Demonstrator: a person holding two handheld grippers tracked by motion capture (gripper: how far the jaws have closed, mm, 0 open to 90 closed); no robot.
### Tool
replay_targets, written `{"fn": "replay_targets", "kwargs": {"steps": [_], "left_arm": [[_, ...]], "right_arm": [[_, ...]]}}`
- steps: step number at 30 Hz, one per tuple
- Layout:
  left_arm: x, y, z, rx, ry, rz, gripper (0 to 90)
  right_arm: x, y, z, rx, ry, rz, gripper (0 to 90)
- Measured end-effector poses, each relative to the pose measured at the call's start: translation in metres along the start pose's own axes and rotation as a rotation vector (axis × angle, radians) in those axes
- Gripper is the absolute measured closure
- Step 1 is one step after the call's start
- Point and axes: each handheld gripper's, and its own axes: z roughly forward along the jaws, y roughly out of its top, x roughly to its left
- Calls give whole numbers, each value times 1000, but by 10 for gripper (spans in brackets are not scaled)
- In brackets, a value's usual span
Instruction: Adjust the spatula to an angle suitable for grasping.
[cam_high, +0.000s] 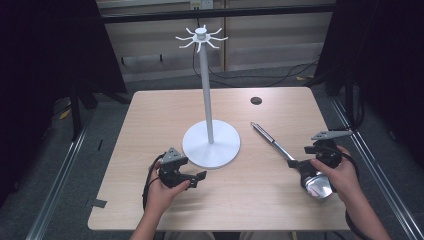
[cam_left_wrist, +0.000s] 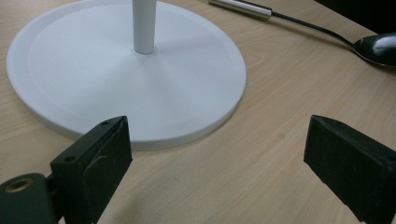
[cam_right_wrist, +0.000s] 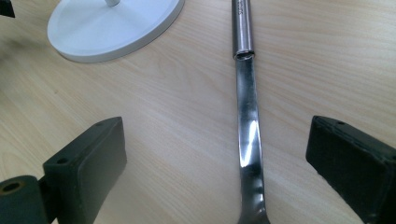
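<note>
- Broadly, we have the wooden surface (cam_high: 150, 130) carrying everything, and we take the white stand (cam_high: 210, 125) as our landmark: it sits near the middle of the surface, so both hands can reach it equally.
- That stand has a wide round base (cam_left_wrist: 93, 74), which we judge keeps the tall pole (cam_high: 206, 85) upright, and a ring of hooks (cam_high: 201, 37) at the top, presumably meant for hanging utensils.
- To the right of the stand, well apart from its base, we see the steel ladle (cam_high: 287, 157) lying flat; its handle (cam_right_wrist: 243, 28) points away from the person and its bowl (cam_high: 317, 185) lies nearest them, beside the right hand.
- Our right hand-held gripper (cam_right_wrist: 215, 172) hovers low over the ladle's thin shank (cam_right_wrist: 247, 135); its jaws stand wide apart on either side of the metal without touching it, a placement that looks to us like lining up for a pinch.
- Our left hand-held gripper (cam_left_wrist: 217, 172) waits just in front of the stand's base, jaws spread with nothing between them, perhaps ready to steady the stand.
- Behind the stand to the right, a small dark round hole (cam_high: 256, 100) marks the surface.
</note>
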Motion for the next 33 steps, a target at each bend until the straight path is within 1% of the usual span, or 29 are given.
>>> {"fn": "replay_targets", "kwargs": {"steps": [5, 11, 15, 17, 20, 22, 23, 24, 25, 26, 27, 28, 29, 30, 31, 32, 33], "left_arm": [[1, -1, -2, 0, 6, 2, 76], [2, -2, -4, 3, 15, 0, 78], [1, -2, -4, 1, 11, -1, 78], [1, -2, -4, -3, 13, -1, 78], [1, -2, -4, -2, 8, 0, 78], [1, -1, -3, -4, 8, -1, 78], [1, -1, -3, -3, 8, -1, 79], [1, -1, -3, -1, 7, 1, 79], [0, -2, -3, 0, 8, -2, 79], [0, -2, -2, 1, 7, 0, 79], [0, -2, -2, 1, 7, 0, 79], [0, -2, -2, 2, 7, 2, 79], [0, -2, -2, 2, 7, 2, 79], [0, -2, -2, 2, 6, 3, 79], [0, -2, -2, 2, 5, 2, 79], [0, -2, -3, 4, 11, 2, 79], [0, -3, -3, 5, 13, 4, 79]], "right_arm": [[2, 2, 4, 13, -2, -6, 46], [4, 4, 11, 23, 4, -30, 44], [4, 3, 14, 34, -6, -33, 44], [3, 2, 16, 37, -11, -25, 44], [1, 1, 20, 56, -17, -23, 59], [1, 1, 22, 75, -31, -40, 72], [0, 0, 24, 87, -33, -40, 81], [0, 0, 24, 87, -33, -40, 81], [-1, 0, 27, 106, -46, -54, 106], [-1, -1, 27, 118, -48, -55, 131], [-2, -1, 28, 138, -51, -64, 131], [-1, 0, 28, 156, -58, -72, 184], [-1, 0, 28, 156, -58, -72, 184], [-1, 0, 29, 160, -56, -76, 206], [-1, 2, 30, 176, -45, -76, 247], [0, 3, 31, 185, -54, -72, 260], [0, 4, 31, 189, -49, -70, 281]]}}
